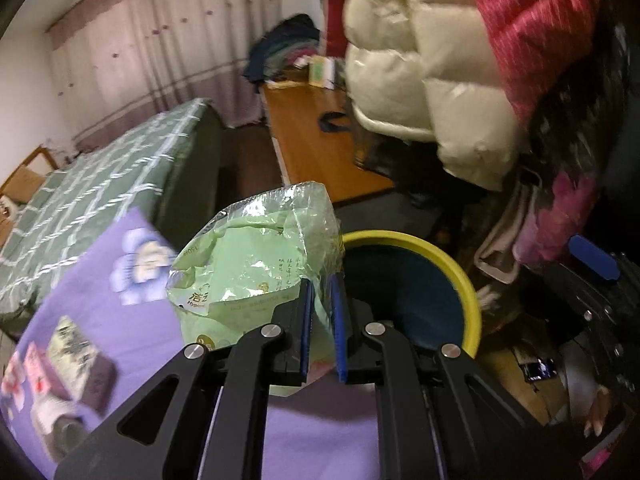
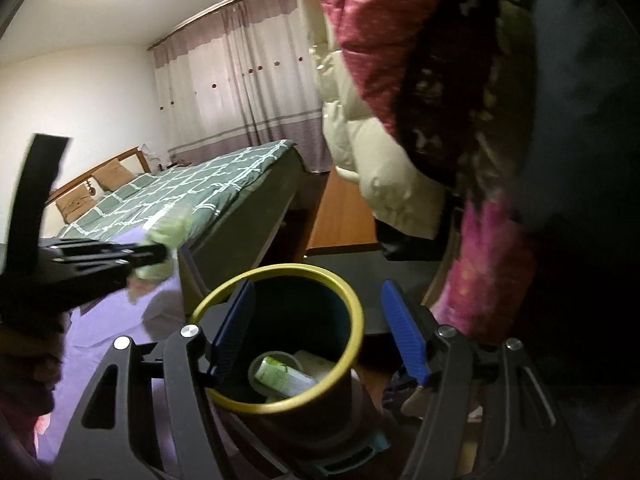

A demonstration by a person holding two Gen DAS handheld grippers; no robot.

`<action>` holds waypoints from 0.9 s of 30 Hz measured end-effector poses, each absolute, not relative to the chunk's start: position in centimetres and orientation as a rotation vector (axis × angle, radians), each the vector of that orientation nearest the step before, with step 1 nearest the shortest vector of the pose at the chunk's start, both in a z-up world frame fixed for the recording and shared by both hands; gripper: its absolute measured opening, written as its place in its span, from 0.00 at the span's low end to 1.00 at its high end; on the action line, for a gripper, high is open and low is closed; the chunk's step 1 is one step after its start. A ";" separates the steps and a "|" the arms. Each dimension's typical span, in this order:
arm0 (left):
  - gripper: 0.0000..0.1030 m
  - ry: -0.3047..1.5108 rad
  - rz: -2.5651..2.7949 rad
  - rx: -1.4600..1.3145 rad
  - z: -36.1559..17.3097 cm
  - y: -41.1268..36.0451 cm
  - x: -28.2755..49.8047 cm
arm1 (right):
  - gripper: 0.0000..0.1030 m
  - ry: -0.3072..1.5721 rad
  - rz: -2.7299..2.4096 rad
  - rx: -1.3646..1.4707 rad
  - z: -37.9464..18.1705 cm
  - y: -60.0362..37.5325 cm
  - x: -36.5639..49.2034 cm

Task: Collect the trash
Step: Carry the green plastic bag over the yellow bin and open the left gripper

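My left gripper point(image 1: 323, 280) is shut on a crumpled pale green plastic wrapper point(image 1: 256, 256), pinched between its blue pads above a purple sheet. Just to its right stands a dark bin with a yellow rim point(image 1: 460, 272). The right wrist view shows the same bin rim point(image 2: 276, 270) close below my right gripper point(image 2: 316, 286), which is open with nothing between its fingers. A green and white package point(image 2: 284, 376) lies inside the bin. At the left of that view, the left gripper point(image 2: 154, 256) holds the wrapper point(image 2: 170, 232) out over the sheet.
A bed with a green checked cover point(image 2: 200, 192) runs along the left, and a purple sheet point(image 1: 120, 320) carries small boxes point(image 1: 76, 356). A wooden desk point(image 1: 316, 136) lies behind the bin. A cream puffer jacket point(image 1: 420, 60) and red clothing point(image 2: 372, 20) hang close on the right.
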State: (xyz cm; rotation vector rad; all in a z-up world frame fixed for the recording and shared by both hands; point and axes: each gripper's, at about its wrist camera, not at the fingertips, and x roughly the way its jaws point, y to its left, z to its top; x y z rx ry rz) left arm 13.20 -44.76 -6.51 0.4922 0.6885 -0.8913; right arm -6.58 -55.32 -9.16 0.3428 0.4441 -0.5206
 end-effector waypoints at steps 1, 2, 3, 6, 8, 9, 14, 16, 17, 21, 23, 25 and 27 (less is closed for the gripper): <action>0.10 0.701 -0.906 0.498 -7.0 -45.5 13.0 | 0.61 0.444 -0.525 0.345 -9.2 -55.5 -6.8; 0.10 0.709 -0.916 0.503 -7.4 -46.1 12.9 | 0.61 0.443 -0.529 0.349 -9.3 -55.7 -7.0; 0.10 0.722 -0.925 0.513 -8.1 -47.2 12.8 | 0.61 0.441 -0.532 0.351 -9.3 -55.8 -7.2; 0.10 0.746 -0.941 0.529 -9.2 -48.5 12.5 | 0.62 0.434 -0.544 0.357 -9.3 -56.1 -7.6; 0.10 0.765 -0.949 0.537 -9.9 -49.2 12.6 | 0.62 0.429 -0.552 0.361 -9.2 -56.2 -7.9; 0.10 0.778 -0.951 0.542 -10.4 -49.6 12.6 | 0.62 0.429 -0.556 0.362 -9.2 -56.2 -8.0; 0.13 0.867 -0.951 0.557 -12.4 -50.0 13.4 | 0.62 0.429 -0.570 0.362 -9.3 -56.1 -8.7; 0.13 0.895 -0.948 0.566 -13.3 -50.3 13.6 | 0.62 0.427 -0.573 0.365 -9.1 -56.6 -9.1; 0.13 0.901 -0.947 0.571 -13.7 -50.4 13.6 | 0.62 0.424 -0.574 0.365 -9.1 -56.6 -9.2; 0.23 0.915 -0.945 0.586 -14.8 -50.7 13.4 | 0.62 0.411 -0.576 0.362 -8.6 -56.5 -9.5; 0.25 0.914 -0.948 0.588 -15.0 -50.8 13.2 | 0.62 0.406 -0.576 0.356 -8.4 -56.1 -9.6; 0.31 0.917 -0.958 0.584 -14.9 -50.9 13.0 | 0.62 0.404 -0.577 0.353 -8.3 -56.1 -9.7; 0.58 0.893 -0.967 0.578 -14.3 -50.9 12.5 | 0.62 0.401 -0.582 0.351 -8.2 -56.0 -9.9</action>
